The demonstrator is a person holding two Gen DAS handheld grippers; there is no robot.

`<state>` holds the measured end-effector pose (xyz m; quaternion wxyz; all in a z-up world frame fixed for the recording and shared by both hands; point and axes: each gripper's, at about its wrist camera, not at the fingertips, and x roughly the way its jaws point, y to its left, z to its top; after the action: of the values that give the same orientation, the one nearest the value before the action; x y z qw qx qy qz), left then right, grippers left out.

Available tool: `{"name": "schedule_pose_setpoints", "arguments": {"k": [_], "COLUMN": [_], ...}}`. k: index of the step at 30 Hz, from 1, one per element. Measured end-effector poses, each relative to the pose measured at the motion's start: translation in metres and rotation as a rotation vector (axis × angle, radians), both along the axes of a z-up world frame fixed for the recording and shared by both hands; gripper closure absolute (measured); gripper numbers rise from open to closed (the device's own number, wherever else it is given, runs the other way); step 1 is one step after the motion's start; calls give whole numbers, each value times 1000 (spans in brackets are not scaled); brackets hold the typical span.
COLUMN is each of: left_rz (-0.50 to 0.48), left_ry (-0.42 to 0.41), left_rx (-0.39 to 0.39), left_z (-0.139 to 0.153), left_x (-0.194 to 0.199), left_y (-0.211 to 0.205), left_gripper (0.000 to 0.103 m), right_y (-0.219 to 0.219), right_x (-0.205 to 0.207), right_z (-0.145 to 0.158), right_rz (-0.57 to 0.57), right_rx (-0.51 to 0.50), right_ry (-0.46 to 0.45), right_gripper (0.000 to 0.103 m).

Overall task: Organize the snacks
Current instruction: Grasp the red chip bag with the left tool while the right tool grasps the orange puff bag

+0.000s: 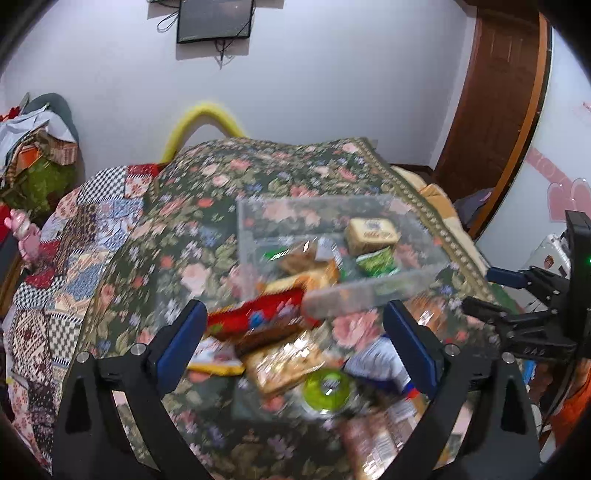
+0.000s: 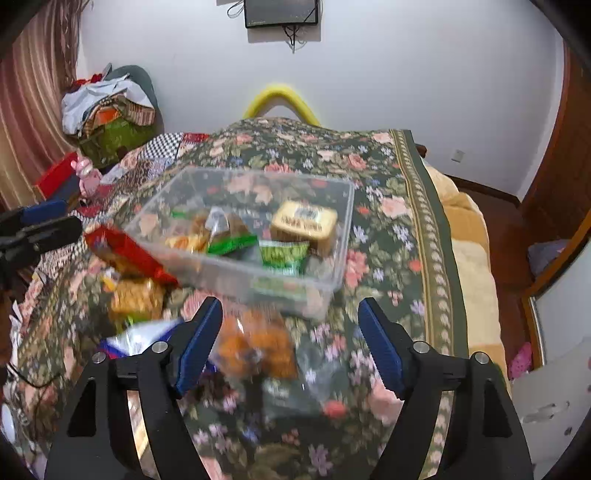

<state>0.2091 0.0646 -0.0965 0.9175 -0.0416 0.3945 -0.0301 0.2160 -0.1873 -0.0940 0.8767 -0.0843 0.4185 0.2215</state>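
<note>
A clear plastic bin (image 1: 255, 221) (image 2: 343, 206) sits on the floral cloth and holds several snack packs, among them a tan box (image 1: 371, 230) (image 2: 304, 221) and a green pack (image 1: 376, 260) (image 2: 284, 254). A red pack (image 1: 258, 314) (image 2: 125, 251) leans at the bin's near left corner. Loose snacks lie in front: an orange bag (image 2: 255, 347), a golden pack (image 1: 284, 363) (image 2: 136, 299), a green round tub (image 1: 327, 387), a blue-white pouch (image 1: 376, 363) (image 2: 140, 338). My left gripper (image 1: 295, 325) is open above the loose snacks. My right gripper (image 2: 290, 325) is open above the orange bag.
The floral cloth (image 2: 388, 177) covers a bed, with a patchwork quilt (image 1: 92, 229) at the left. A pile of clothes (image 2: 110, 110) stands at the far left. A wooden door (image 1: 495, 92) is at the right. A monitor (image 2: 280, 13) hangs on the wall.
</note>
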Motion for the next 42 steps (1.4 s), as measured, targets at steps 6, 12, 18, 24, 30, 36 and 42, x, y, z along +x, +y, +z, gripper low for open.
{"name": "schedule_pose_setpoints", "arguments": {"k": [6, 12, 18, 24, 30, 36, 42], "left_rz": [46, 78, 102, 141, 150, 127, 110], "left_ry": [67, 116, 120, 140, 115, 77, 62], "left_rx": [-31, -39, -73, -107, -98, -111, -97], "left_z": [-37, -67, -80, -92, -96, -94, -90], "left_x": [-4, 13, 30, 45, 52, 50, 44], "left_y": [16, 15, 18, 25, 26, 25, 19], "left_gripper": [3, 3, 3, 3, 3, 22, 37], "right_y": [-8, -5, 5, 19, 28, 28, 22], "right_x": [-9, -8, -2, 10, 19, 27, 26], "right_z": [-23, -39, -43, -51, -60, -68, -68], "right_rz": [0, 2, 28, 55, 51, 42, 35], "right_rx": [-6, 10, 27, 23, 5, 39, 79], "right_ry": [73, 110, 120, 129, 131, 167, 185], "right_gripper": [29, 21, 19, 12, 11, 13, 28]}}
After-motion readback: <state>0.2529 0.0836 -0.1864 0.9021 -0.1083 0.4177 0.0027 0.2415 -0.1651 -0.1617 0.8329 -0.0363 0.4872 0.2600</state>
